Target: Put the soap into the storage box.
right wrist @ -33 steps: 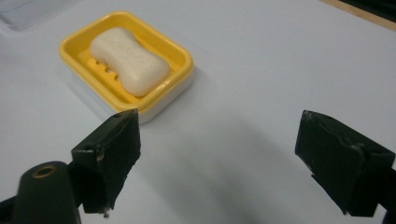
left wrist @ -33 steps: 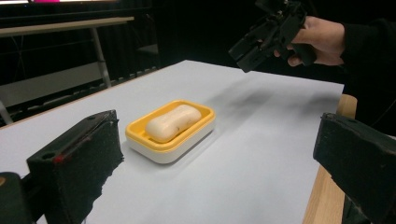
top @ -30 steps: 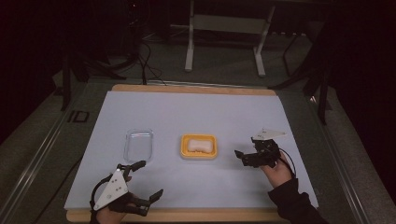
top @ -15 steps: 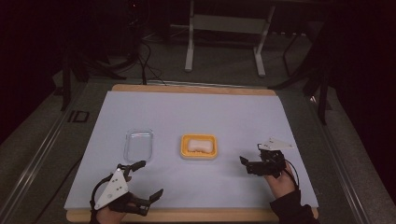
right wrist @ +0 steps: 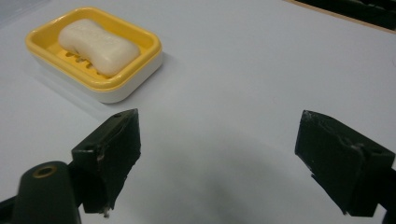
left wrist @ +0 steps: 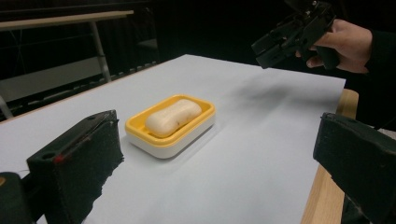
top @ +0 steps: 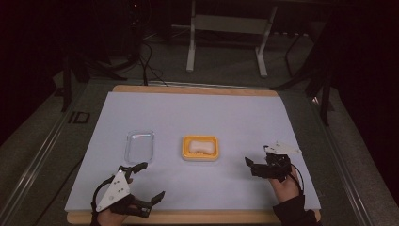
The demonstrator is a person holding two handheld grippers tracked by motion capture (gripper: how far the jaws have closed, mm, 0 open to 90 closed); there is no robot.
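Soap (top: pixel 199 146) in yellow dish (top: pixel 201 155), frame centre, untouched. Left hand-held gripper (top: pixel 146 182) and right hand-held gripper (top: pixel 251 165) both agape, empty. Grasp pending.

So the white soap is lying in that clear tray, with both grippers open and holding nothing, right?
Not quite: the soap lies in the yellow dish, as the high view shows; the clear tray beside it holds nothing. Both the left gripper and right gripper are open, holding nothing.

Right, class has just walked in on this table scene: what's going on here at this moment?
A person holds a two-jaw gripper in each hand over a pale-topped table. Both the left gripper and the right gripper are open and hold nothing. Between them sits a yellow soap dish with a pale bar of soap lying in it. A clear plastic lid rests on the table to its left, untouched.
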